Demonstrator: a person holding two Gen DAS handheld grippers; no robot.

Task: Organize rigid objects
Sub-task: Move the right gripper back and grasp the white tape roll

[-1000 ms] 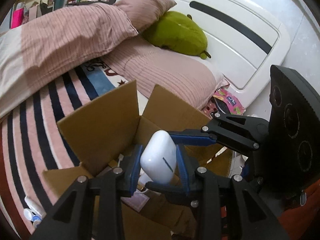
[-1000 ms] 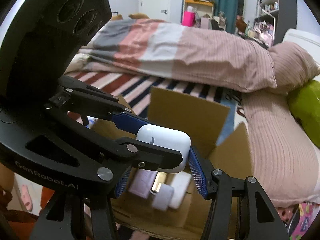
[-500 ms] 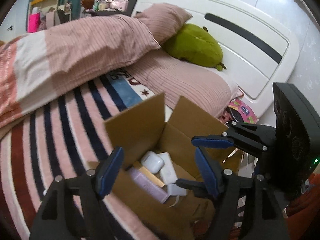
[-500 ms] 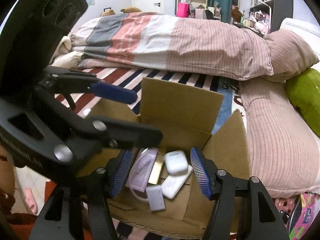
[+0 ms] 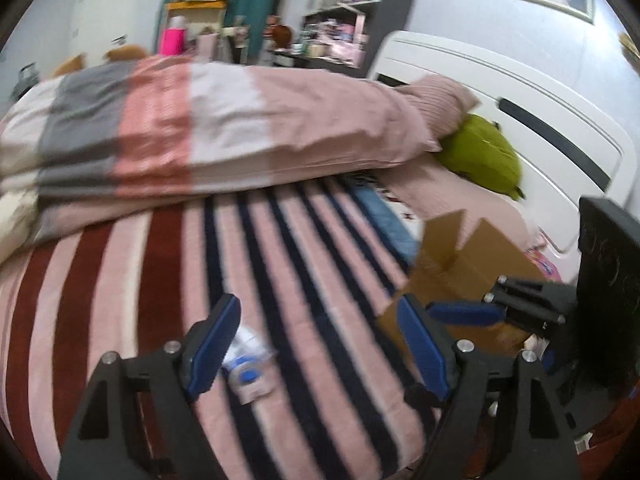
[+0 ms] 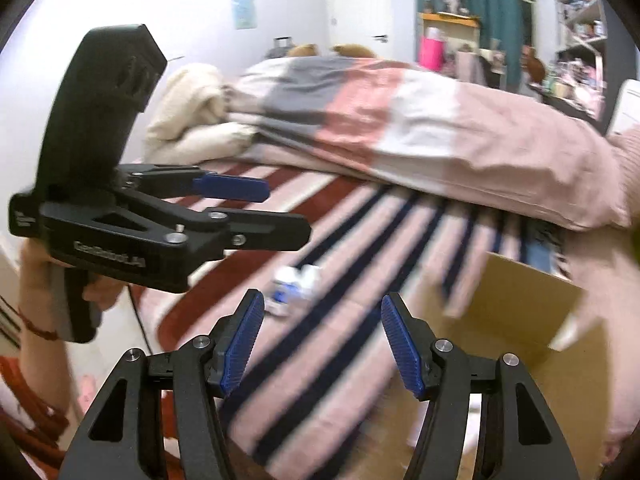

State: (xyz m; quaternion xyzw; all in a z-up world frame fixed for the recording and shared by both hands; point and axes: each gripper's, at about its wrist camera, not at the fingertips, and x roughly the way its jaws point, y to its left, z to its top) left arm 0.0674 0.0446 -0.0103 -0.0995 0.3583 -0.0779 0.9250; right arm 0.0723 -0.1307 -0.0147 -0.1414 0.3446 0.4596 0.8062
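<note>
- Blue ribbed pads line both claws, and both stand spread wide with nothing between them: the left claw (image 5: 316, 344) and the right claw (image 6: 322, 344) each hold only air above the striped blanket.
- Neither claw touches any object; the small white-and-blue plastic packet (image 5: 248, 364) lies on the pink, dark-red and navy striped bed blanket (image 5: 168, 280), just beside the left claw's left pad (image 5: 212, 344) in the left wrist view, apart from it as far as the blur allows.
- In the right wrist view the same packet (image 6: 294, 286) lies beyond the gap of the right claw, to the left of the brown cardboard box (image 6: 520, 320).
- The packet looks like a few small white pieces with blue caps or labels bundled in clear wrap; motion blur hides finer detail.
- The cardboard box (image 5: 460, 260) sits on the bed to the right of the packet, flaps standing open; its inside cannot be made out in either view.
- Only the right wrist view shows the left claw from the side, to the left of the packet, with the person's hand (image 6: 48, 280) around its grip.
- Only the left wrist view shows the white headboard (image 5: 520, 112) and the green plush toy (image 5: 484, 156) beyond the box, and the right claw's blue pad (image 5: 464, 314) in front of the box.
- A pink, white and grey folded duvet (image 6: 400, 120) lies across the bed beyond the packet in both views.
</note>
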